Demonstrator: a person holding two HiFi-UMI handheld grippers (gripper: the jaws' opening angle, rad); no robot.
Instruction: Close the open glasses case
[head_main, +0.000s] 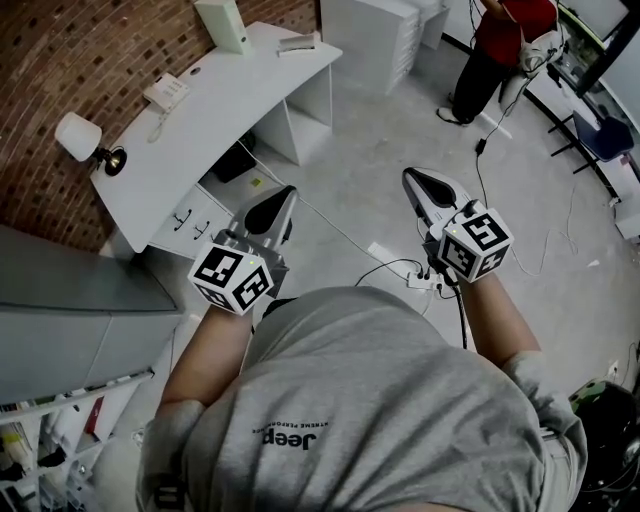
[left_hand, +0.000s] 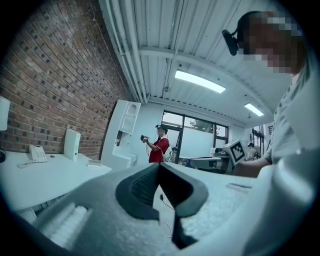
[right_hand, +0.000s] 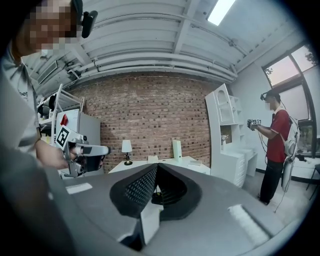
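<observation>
No glasses case shows clearly in any view. A small pale flat object lies at the far end of the white desk; I cannot tell what it is. My left gripper is held level over the floor near the desk's drawers, its jaws shut with nothing between them. My right gripper hangs over bare floor, jaws closed tip to tip and empty. Each gripper appears in the other's view, held out by a forearm.
On the desk stand a lamp, a phone and an upright white box. A grey cabinet is at my left. Cables and a power strip lie on the floor. A person in red stands far right.
</observation>
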